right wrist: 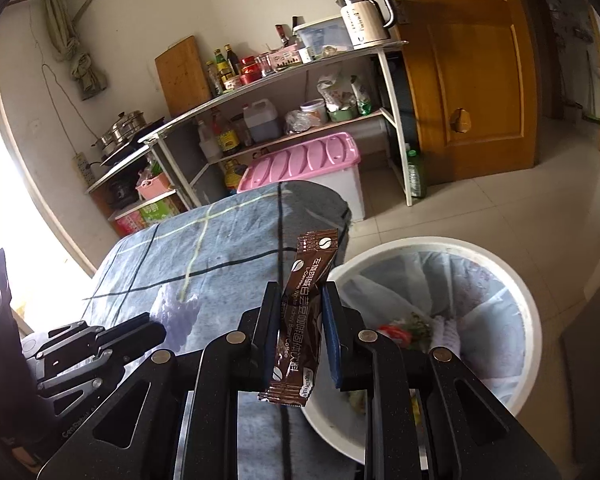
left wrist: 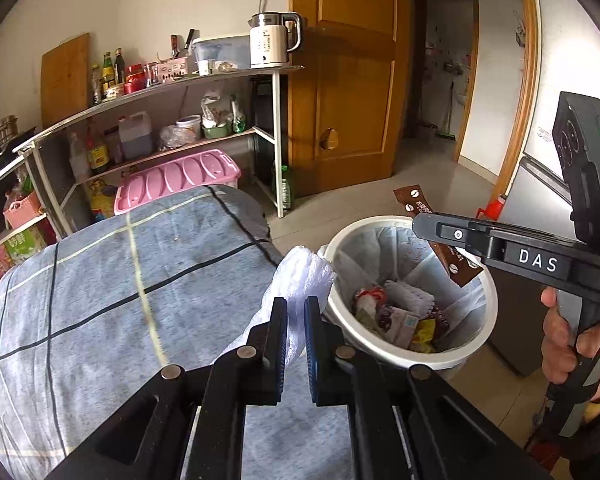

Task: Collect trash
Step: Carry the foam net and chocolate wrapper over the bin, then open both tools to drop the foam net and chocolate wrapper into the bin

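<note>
- The bin (left wrist: 410, 354), white with a pale liner, stands on the floor just right of the left gripper (left wrist: 296, 320) and, in the right wrist view, below and right of the right gripper (right wrist: 300, 320).
- Inside the bin (right wrist: 536, 336) lies a heap of crumpled wrappers (left wrist: 400, 320): red, pink, yellow and white scraps at the bottom.
- The right gripper is closed on a sachet (right wrist: 300, 320), a slim brown coffee stick with white bean marks and white lettering; it stands nearly upright between the jaws, sticking out above and below the pads.
- From the left wrist view that sachet (left wrist: 456, 264) hangs tilted over the bin's far-right rim, with the right gripper (left wrist: 440, 228) across its middle.
- The left gripper is closed narrowly on a wad of white crinkled plastic (left wrist: 300, 280), which puffs out ahead of the fingertips, just left of the bin's rim.
- Under and left of both grippers spreads a bed (left wrist: 120, 280) with a grey-blue checked cover.
- Farther ahead stands a shelf (left wrist: 172, 88) with bottles, jars and a kettle (left wrist: 272, 40); a box with a pink lid (left wrist: 176, 180) sits below it.
</note>
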Demonstrator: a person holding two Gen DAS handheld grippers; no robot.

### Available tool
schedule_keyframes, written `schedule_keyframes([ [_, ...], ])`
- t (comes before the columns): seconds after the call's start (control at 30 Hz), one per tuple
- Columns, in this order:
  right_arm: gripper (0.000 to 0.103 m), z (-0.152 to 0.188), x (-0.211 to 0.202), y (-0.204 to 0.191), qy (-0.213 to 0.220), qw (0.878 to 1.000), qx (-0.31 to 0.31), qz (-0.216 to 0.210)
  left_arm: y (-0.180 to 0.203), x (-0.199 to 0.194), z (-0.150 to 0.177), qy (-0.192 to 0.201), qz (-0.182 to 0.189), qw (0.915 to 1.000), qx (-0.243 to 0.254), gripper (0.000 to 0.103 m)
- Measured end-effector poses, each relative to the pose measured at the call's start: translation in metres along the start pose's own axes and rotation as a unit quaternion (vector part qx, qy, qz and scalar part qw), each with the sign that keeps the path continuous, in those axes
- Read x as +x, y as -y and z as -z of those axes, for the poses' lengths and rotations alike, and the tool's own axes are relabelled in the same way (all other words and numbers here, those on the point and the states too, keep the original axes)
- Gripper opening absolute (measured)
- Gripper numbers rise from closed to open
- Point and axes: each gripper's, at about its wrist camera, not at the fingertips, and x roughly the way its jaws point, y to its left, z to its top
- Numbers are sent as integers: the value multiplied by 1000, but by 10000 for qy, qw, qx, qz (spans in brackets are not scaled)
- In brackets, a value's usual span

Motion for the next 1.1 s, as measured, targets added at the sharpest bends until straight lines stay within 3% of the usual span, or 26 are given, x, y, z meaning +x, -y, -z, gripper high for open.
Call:
schedule_keyframes([
  [0.23, 21, 3, -3, 49, -230, 9989, 122, 402, 40, 26, -19, -67, 509, 9986, -82, 9],
  [0.43, 22, 11, 16, 86, -660, 9955, 205, 653, 71, 68, -24, -391, 753, 9963, -110, 9],
  [0.9, 23, 28, 42, 120, -1221, 9899, 146, 701, 99, 118, -12, -898, 636, 9938, -163, 10],
  [0.97, 29, 30, 41, 119, -1228, 9898, 139, 704, 98, 121, -11, -958, 609, 9933, -212, 10],
  [1.03, 54, 31, 40, 118, -1226, 9901, 135, 674, 98, 123, -11, -1011, 592, 9928, -235, 11],
  [1.1, 55, 32, 37, 116, -1140, 9911, 112, 680, 97, 124, -10, -1049, 609, 9923, -263, 11],
])
